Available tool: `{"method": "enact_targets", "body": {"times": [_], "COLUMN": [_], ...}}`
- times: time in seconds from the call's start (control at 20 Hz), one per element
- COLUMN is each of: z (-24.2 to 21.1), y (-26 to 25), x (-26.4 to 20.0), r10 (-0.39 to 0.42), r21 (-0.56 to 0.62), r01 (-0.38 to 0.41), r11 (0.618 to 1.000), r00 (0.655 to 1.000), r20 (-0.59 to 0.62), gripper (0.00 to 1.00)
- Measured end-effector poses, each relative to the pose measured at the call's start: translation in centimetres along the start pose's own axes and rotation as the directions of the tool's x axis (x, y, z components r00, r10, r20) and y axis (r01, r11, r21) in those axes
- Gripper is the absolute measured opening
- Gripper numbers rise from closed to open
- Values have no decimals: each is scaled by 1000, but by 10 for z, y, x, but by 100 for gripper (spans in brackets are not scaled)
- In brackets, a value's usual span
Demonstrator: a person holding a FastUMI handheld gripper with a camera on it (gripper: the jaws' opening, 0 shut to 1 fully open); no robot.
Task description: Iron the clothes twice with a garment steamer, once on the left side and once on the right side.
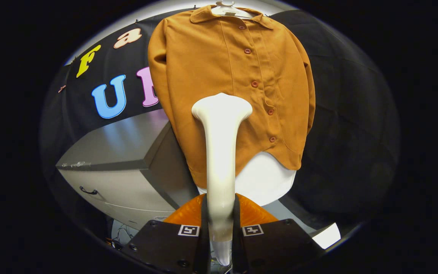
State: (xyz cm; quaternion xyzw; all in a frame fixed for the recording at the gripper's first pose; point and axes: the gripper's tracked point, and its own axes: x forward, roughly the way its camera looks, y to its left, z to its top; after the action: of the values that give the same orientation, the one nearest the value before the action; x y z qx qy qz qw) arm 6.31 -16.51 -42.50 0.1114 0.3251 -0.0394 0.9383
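A brown-orange button-up shirt (219, 72) hangs on a white hanger (227, 8) against the booth's black wall. My gripper (221, 224) is shut on the handle of a cream-white garment steamer (221, 152), which stands upright between the fingers. The steamer's flared head (222, 108) sits in front of the shirt's lower middle, left of the button row (259, 98). Whether the head touches the cloth I cannot tell.
A grey cabinet (120, 163) with a drawer handle (88, 190) stands to the left, below the shirt. Beneath the shirt's hem is a white rounded object (268, 179). An orange rounded thing (249, 213) lies just behind the fingers.
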Motion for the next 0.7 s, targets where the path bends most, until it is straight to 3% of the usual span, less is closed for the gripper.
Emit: {"method": "enact_targets", "body": {"times": [0.3, 0.7], "z": [8, 108], "y": [2, 5], "x": [-39, -104], "r10": [29, 52], "r21": [4, -34], "r01": [-29, -44], "r11": [1000, 998], "r00": [999, 964], "r20": [40, 262], "gripper": [26, 25]}}
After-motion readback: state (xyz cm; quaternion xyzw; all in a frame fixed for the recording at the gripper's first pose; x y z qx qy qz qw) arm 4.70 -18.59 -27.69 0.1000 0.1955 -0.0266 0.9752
